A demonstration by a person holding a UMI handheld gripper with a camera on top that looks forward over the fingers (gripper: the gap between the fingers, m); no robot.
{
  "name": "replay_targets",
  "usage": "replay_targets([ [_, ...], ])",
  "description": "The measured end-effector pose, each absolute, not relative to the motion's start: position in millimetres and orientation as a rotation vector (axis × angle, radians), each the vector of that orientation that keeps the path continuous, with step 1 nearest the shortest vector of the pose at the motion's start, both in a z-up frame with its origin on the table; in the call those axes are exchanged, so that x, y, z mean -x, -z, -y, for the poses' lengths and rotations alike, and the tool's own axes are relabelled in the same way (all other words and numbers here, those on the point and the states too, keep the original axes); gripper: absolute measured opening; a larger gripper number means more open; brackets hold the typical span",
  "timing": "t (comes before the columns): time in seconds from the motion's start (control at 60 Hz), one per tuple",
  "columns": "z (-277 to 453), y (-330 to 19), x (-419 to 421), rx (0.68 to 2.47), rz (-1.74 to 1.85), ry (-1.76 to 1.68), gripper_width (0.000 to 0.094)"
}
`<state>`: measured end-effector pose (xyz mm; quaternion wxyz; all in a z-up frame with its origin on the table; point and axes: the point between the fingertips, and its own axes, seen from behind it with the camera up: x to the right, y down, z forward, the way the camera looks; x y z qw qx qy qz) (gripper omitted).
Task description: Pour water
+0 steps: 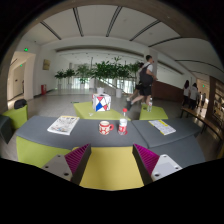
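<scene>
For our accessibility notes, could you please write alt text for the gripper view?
An open gripper hovers before a grey and yellow table, its fingers empty; beyond them stand a cup and a bottle. A person walks past behind.

We see our gripper (111,160) open, a cup (105,127) and bottle (123,125) at twelve o'clock beyond its fingers.

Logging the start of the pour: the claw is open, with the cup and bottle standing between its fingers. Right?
Not quite. The gripper view shows the claw open, but the cup and bottle stand beyond its fingers on the grey table, not between them.
</scene>
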<state>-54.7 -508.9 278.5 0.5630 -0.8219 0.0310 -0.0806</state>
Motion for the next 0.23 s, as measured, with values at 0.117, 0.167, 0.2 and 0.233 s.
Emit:
replay_targets([
  [0.117, 509.9, -278.6, 49.7, 1.925, -0.068, 0.234, 0.0854],
  [0.167, 509.8, -278.5, 51.3, 1.925, -0.064, 0.234, 0.0855],
  [0.2, 510.2, -277.5, 53.5, 1.929, -0.062, 0.228, 0.0849],
  [0.233, 509.7, -277.3, 55.7, 1.928, -0.061, 0.22, 0.0848],
])
